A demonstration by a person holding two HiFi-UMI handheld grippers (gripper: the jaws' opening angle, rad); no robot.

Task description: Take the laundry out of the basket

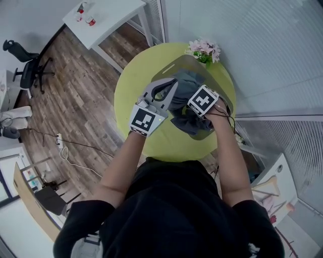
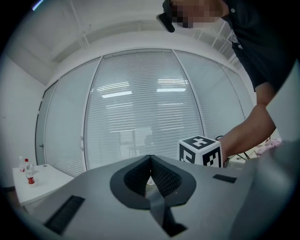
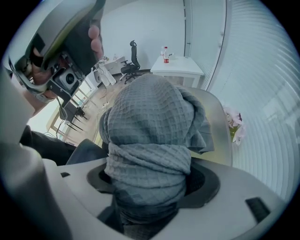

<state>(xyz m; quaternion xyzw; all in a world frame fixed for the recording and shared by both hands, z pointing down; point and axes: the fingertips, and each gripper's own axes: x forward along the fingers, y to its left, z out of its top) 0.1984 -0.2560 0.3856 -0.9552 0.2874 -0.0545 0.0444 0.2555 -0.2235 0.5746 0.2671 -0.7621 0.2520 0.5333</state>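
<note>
A grey waffle-weave towel (image 3: 150, 122) is bunched up between the jaws of my right gripper (image 3: 152, 176), which is shut on it. In the head view the towel (image 1: 182, 86) hangs over the grey basket (image 1: 187, 61) on the round yellow-green table (image 1: 132, 80). My right gripper (image 1: 196, 97) is at the towel's right side. The left gripper (image 1: 170, 86) sits just left of the towel, tilted upward. Its jaws (image 2: 150, 161) are shut with nothing between them and face the window blinds. The basket's inside is hidden by the cloth.
Pink flowers (image 1: 204, 49) stand at the table's far edge beside the basket. A white side table (image 1: 108, 15) with small bottles and an office chair (image 1: 25, 65) stand farther off on the wood floor. A glass wall with blinds runs along the right.
</note>
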